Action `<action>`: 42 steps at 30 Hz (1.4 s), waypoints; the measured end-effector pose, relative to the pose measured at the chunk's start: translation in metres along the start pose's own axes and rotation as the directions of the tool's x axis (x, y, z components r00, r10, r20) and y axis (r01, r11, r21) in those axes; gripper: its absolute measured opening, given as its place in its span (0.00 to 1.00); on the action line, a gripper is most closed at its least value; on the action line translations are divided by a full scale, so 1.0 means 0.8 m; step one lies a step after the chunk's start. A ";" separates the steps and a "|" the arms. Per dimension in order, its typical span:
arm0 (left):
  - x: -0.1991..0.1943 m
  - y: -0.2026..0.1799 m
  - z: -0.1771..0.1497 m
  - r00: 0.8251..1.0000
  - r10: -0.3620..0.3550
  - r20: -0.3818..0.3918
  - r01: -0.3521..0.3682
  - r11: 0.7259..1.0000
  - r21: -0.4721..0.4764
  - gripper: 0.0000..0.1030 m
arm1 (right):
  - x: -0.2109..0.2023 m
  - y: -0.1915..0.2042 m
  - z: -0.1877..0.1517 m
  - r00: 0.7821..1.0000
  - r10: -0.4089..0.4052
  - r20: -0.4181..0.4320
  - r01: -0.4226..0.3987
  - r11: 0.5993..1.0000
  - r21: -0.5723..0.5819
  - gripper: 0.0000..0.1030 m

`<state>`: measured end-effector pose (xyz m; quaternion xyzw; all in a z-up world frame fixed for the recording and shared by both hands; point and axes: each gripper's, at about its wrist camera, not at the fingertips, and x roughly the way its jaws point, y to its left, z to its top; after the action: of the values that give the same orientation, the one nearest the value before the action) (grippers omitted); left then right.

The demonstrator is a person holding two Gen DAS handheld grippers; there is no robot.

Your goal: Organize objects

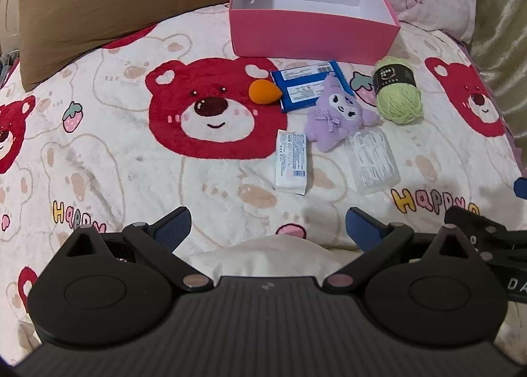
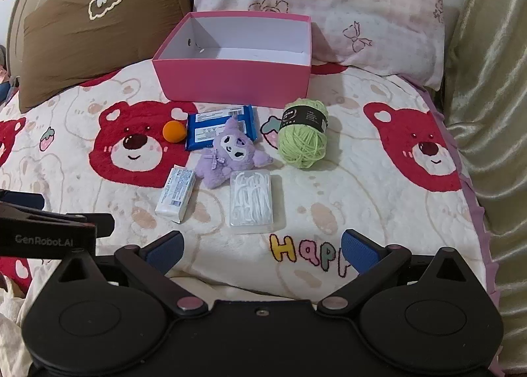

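Note:
An open pink box (image 1: 313, 39) (image 2: 234, 80) with a bare white inside stands at the far side of the bear-print blanket. In front of it lie an orange sponge (image 1: 263, 90) (image 2: 174, 131), a blue packet (image 1: 304, 87) (image 2: 214, 123), a purple plush toy (image 1: 339, 113) (image 2: 230, 154), a green yarn ball (image 1: 397, 90) (image 2: 304, 133), a white packet (image 1: 292, 162) (image 2: 176, 194) and a clear case of floss picks (image 1: 374, 159) (image 2: 252, 200). My left gripper (image 1: 268, 227) is open near the blanket's front, well short of the white packet. My right gripper (image 2: 262, 250) is open, just short of the floss case.
A brown pillow (image 1: 115, 8) (image 2: 98, 37) leans at the back left and a pink checked pillow (image 2: 329, 4) behind the box. A shiny beige curtain (image 2: 487, 113) hangs along the right side. The other gripper's body shows at the left edge of the right wrist view (image 2: 49, 232).

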<state>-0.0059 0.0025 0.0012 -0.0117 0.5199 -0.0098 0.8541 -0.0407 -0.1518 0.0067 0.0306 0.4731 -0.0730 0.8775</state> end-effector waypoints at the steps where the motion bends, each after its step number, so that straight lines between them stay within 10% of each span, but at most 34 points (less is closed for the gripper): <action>1: 0.000 0.001 0.000 1.000 0.000 0.002 0.000 1.000 -0.002 0.99 | 0.000 0.001 0.000 1.000 0.000 0.000 0.000 1.000 0.000 1.00; 42: -0.004 0.015 -0.004 0.998 -0.055 0.012 0.056 0.998 -0.034 1.00 | -0.009 0.023 -0.001 0.998 0.058 0.019 -0.058 0.998 -0.023 1.00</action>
<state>-0.0100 0.0148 0.0023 -0.0406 0.5146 -0.0246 0.8561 -0.0425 -0.1331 0.0122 0.0339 0.4642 -0.0426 0.8841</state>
